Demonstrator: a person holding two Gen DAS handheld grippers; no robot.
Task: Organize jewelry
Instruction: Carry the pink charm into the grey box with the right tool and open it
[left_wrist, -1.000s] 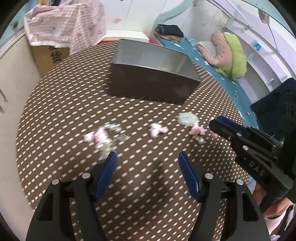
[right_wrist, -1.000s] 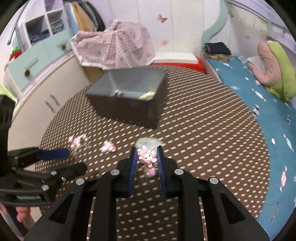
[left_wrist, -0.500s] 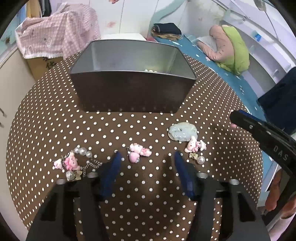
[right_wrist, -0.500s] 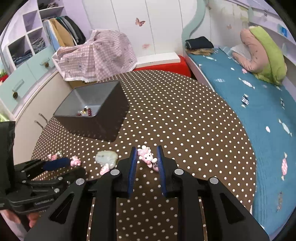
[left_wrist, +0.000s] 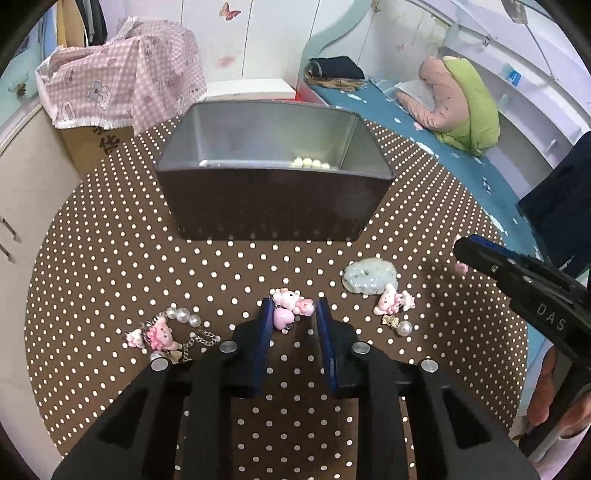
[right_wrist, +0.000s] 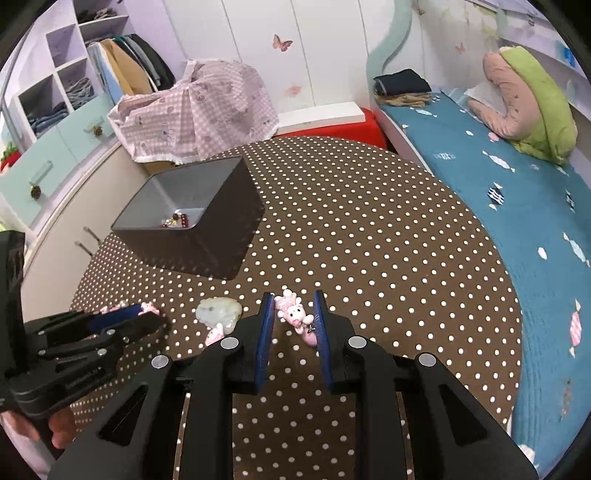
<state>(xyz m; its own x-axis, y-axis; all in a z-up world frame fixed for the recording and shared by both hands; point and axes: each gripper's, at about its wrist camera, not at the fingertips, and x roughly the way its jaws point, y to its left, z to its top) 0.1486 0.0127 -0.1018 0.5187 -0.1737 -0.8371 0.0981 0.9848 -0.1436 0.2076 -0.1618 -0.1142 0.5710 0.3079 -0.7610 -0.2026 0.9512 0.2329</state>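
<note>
Jewelry lies on a brown dotted table in front of a dark box. My left gripper points down at a pink heart-and-bunny charm. Its jaws are closing with the charm between them, and only the left pad meets the heart. My right gripper is shut on a pink bunny charm. A pale jade pendant, a pink charm with a pearl and a pearl-and-chain charm lie loose. The box holds pale beads and red beads.
The right gripper's black body reaches in from the right edge, held by a hand. A pink checked cloth covers a carton behind the table. A blue bed runs along the right, and pale cabinets stand on the left.
My left gripper has moved up to the pink heart charm and its jaws have narrowed around it. My right gripper has carried its bunny charm rightward, away from the jade pendant.
</note>
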